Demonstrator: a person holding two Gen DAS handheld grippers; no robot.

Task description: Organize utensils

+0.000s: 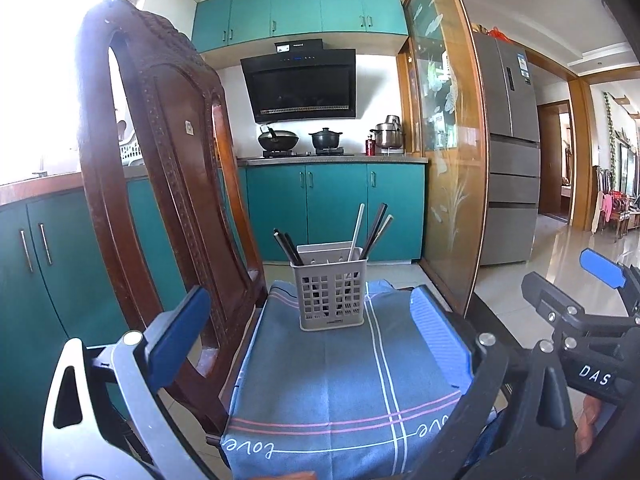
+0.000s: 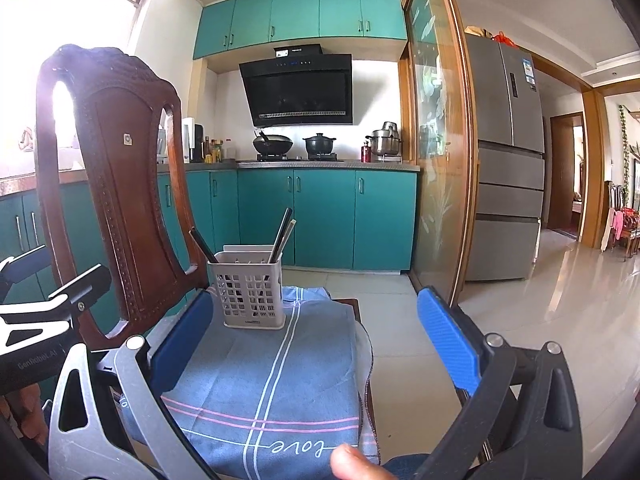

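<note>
A grey perforated utensil holder point(image 1: 330, 286) stands on a blue cloth point(image 1: 340, 384) on a chair seat. Several dark and pale chopsticks point(image 1: 374, 232) lean in it. It also shows in the right wrist view point(image 2: 250, 288), with chopsticks point(image 2: 282, 232) sticking out. My left gripper point(image 1: 312, 340) is open and empty, held back from the holder over the cloth. My right gripper point(image 2: 316, 340) is open and empty, to the right of the left one. It appears in the left wrist view point(image 1: 592, 304). The left gripper appears at the left edge of the right wrist view point(image 2: 44, 292).
A carved wooden chair back point(image 1: 160, 152) rises at the left of the seat. Teal kitchen cabinets point(image 1: 336, 208), a stove with pots point(image 1: 304, 140), a glass sliding door point(image 1: 448, 152) and a fridge point(image 1: 508, 152) lie behind. A tiled floor point(image 2: 540, 300) is at the right.
</note>
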